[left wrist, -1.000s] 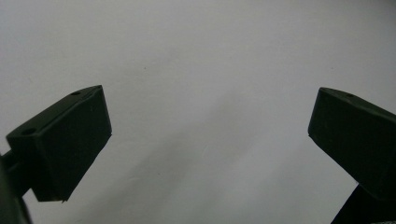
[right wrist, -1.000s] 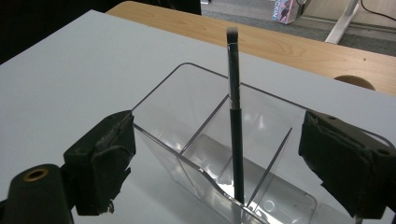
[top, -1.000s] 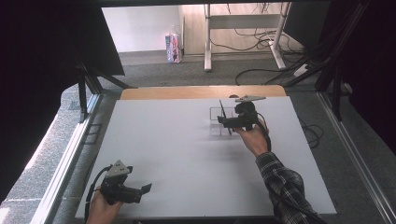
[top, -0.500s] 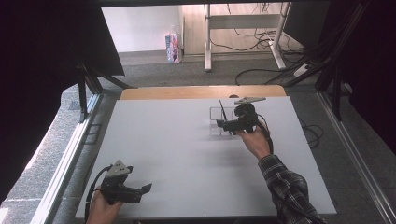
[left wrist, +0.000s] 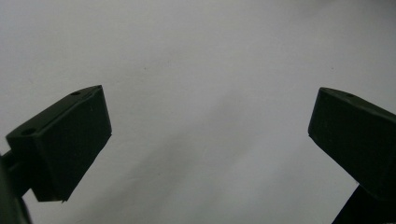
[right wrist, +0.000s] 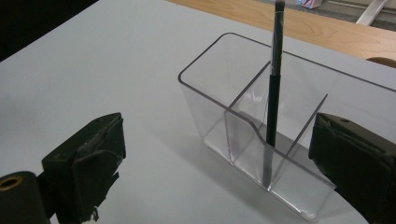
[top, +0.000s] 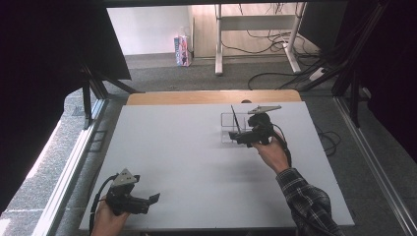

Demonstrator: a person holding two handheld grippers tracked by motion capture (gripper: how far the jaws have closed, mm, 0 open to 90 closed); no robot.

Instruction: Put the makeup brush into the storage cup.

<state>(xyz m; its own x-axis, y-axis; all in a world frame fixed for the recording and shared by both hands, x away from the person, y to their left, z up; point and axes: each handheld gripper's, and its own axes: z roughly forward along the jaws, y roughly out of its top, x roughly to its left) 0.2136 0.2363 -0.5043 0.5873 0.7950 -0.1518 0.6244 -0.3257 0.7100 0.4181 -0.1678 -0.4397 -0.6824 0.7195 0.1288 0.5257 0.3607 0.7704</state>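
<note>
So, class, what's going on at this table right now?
A person works at a white table with a gripper in each hand. The right gripper is at a clear organiser with dividers, its jaws open beside it and holding nothing. A black brush stands upright inside the organiser, leaning on a divider. The left gripper rests near the table's front edge, jaws open over bare surface.

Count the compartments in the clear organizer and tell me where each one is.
3, as seen in the right gripper view of the clear organizer: a large one behind, and two smaller ones in front. The black pen stands in the middle front one. Its far end is cut off, so more may be hidden.
</note>
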